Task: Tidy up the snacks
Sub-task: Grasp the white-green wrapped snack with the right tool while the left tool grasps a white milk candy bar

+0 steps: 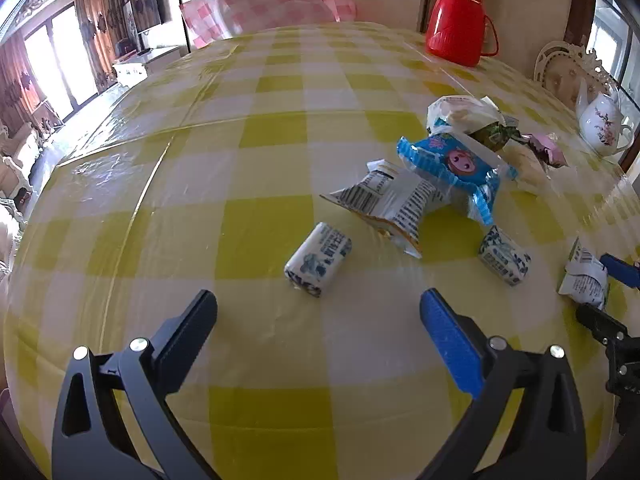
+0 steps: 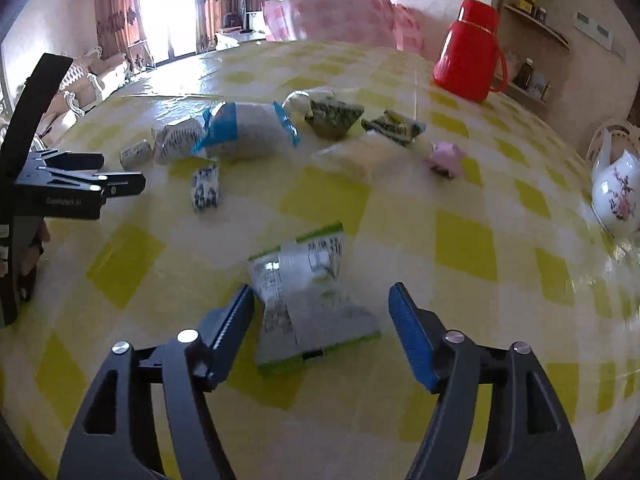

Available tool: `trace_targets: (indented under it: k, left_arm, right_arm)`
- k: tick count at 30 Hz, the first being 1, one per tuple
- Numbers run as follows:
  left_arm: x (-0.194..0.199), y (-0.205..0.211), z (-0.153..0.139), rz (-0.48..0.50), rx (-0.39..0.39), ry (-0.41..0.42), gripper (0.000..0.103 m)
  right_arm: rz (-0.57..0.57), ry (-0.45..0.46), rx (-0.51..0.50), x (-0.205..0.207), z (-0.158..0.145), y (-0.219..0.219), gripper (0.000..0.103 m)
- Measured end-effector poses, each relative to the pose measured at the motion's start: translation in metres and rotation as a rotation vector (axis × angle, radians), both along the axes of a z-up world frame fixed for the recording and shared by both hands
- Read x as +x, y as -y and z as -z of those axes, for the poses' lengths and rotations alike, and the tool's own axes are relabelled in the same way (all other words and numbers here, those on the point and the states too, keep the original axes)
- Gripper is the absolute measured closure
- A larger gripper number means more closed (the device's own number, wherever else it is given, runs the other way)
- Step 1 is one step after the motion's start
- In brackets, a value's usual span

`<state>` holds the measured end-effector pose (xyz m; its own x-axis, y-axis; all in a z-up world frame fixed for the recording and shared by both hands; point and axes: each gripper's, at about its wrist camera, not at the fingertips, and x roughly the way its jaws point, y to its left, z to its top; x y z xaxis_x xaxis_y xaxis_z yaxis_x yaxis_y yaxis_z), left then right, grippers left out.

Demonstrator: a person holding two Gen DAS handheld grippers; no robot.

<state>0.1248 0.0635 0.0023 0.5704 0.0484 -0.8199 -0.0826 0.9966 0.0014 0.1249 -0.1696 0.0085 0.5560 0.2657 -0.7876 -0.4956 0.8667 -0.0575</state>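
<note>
My left gripper (image 1: 318,306) is open and empty above the yellow checked tablecloth (image 1: 256,152), just short of a small white-and-blue candy (image 1: 318,259). A second such candy (image 1: 505,255) lies to its right. Beyond lie a white printed packet (image 1: 388,204) and a blue packet (image 1: 452,164). My right gripper (image 2: 322,304) is open, its jaws either side of a white-and-green packet (image 2: 310,296) lying flat; it touches neither finger clearly. That packet shows at the right edge of the left wrist view (image 1: 584,276).
A red thermos (image 1: 458,20) stands at the far side. A white floral teapot (image 2: 616,196) stands at the right. Green packets (image 2: 334,118), a pale packet (image 2: 356,158) and a pink sweet (image 2: 448,158) lie mid-table. A pink checked cover (image 1: 272,0) is behind.
</note>
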Motion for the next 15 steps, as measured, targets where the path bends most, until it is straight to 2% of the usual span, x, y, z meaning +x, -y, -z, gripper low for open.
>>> trace_targets:
  k: [4,5,6,9,15]
  left_arm:
    - [0.000,0.000,0.000,0.017,0.008,-0.005,0.002]
    - [0.000,0.000,0.000,0.019,0.008,-0.006,0.002]
    - [0.000,0.000,0.000,0.021,0.006,-0.006,0.002]
    - [0.000,-0.007,-0.001,0.023,-0.012,-0.001,0.002]
    - [0.009,-0.010,-0.001,0.034,-0.028,0.009,0.002]
  right_arm:
    - [-0.002,-0.014,0.024,0.004,0.002,0.002,0.034]
    - [-0.002,-0.014,0.035,0.004,0.001,0.003,0.049]
    - [0.007,-0.012,0.034,0.006,0.001,0.005,0.052]
    - [0.050,0.029,0.022,-0.002,-0.003,0.006,0.055]
    - [0.116,0.024,0.092,-0.026,-0.015,0.012,0.054]
